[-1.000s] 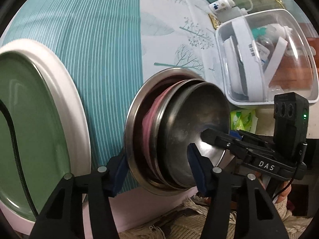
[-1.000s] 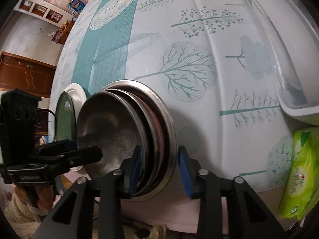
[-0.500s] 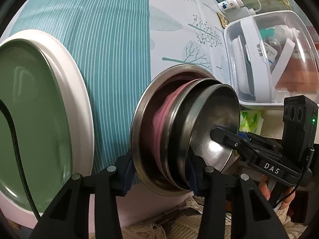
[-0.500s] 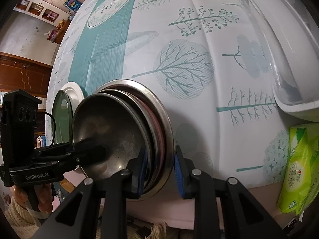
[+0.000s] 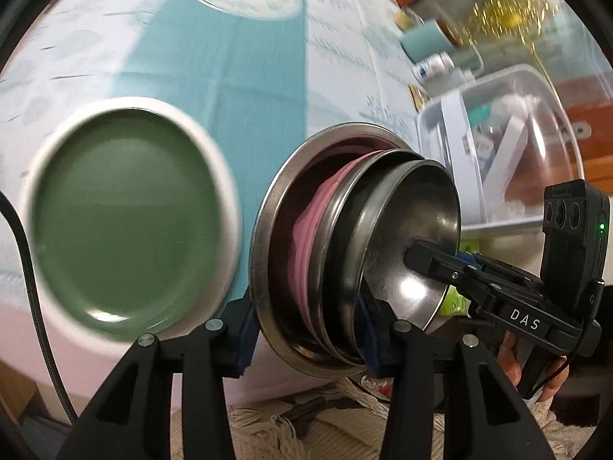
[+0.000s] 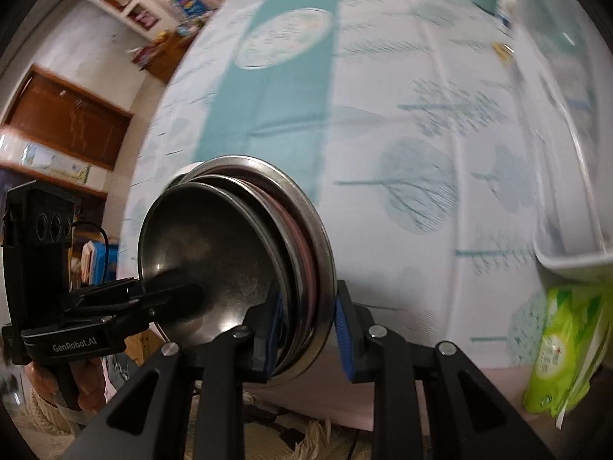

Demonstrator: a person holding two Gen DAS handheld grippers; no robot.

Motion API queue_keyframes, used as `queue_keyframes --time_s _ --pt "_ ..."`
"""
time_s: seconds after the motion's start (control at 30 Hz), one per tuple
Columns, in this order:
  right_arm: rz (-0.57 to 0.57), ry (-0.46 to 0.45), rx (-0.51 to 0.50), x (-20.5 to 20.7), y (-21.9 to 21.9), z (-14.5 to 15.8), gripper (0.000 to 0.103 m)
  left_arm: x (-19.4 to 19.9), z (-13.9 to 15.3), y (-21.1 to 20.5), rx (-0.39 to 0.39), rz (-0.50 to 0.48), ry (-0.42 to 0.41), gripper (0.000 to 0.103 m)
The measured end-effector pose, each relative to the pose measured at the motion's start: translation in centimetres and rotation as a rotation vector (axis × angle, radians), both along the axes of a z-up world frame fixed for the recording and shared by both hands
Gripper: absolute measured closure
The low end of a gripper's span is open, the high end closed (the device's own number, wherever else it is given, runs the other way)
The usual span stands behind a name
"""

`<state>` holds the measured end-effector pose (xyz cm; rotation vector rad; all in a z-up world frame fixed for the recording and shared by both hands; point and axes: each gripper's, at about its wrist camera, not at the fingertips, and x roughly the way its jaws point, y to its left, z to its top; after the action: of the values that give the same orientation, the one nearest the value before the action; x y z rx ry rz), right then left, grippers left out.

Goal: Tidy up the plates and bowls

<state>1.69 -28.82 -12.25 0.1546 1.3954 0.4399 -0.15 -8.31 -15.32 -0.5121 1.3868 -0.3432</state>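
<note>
A nested stack of steel bowls (image 5: 383,237) with a pink dish (image 5: 306,237) sandwiched inside hangs tilted above the table's front edge, held from both sides. My left gripper (image 5: 308,329) is shut on the stack's near rim, its blue pads on either side. My right gripper (image 5: 440,264) clamps the opposite rim, one finger inside the top bowl. The right wrist view shows the same stack (image 6: 214,253) in my right gripper (image 6: 308,333), and my left gripper (image 6: 184,295) reaching in from the left. A green plate (image 5: 122,222) with a white rim lies on the table to the left.
A clear plastic storage box (image 5: 517,145) full of small items stands at the right on the tree-print tablecloth (image 6: 402,134). A green wipes pack (image 6: 563,345) sits at the front right corner. A teal cup (image 5: 425,42) stands at the back. A fringed rug lies below the table edge.
Both grippers closed onto the stack's rims, then rose with it. The stack has come up off the tablecloth, and the green plate and table now look farther away.
</note>
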Motion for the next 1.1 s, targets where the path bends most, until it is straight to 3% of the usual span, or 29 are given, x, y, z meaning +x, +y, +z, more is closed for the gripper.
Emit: queue_keyframes --time_s 0.13,0.37,0.8,1.1 --pt "0.088 -0.023 0.015 0.1 3.7 0.7 0.078 -1.5 1.0 3.5 0.02 0.089 -0.016 0.06" --pt "0.173 -0.01 0.012 0.5 9.8 0.0 0.078 -2.7 0.1 8.4 0.035 0.179 0.007 0.06" --pt "0.083 0.081 -0.065 2.3 15.3 -4.6 0.078 -0.1 -6.7 13.9 0.02 0.104 0.136 0.061" --pt "0.015 0.099 -0.065 1.9 16.1 -5.1 0.078 0.9 -7.1 15.4 0.014 0.043 0.142 0.061"
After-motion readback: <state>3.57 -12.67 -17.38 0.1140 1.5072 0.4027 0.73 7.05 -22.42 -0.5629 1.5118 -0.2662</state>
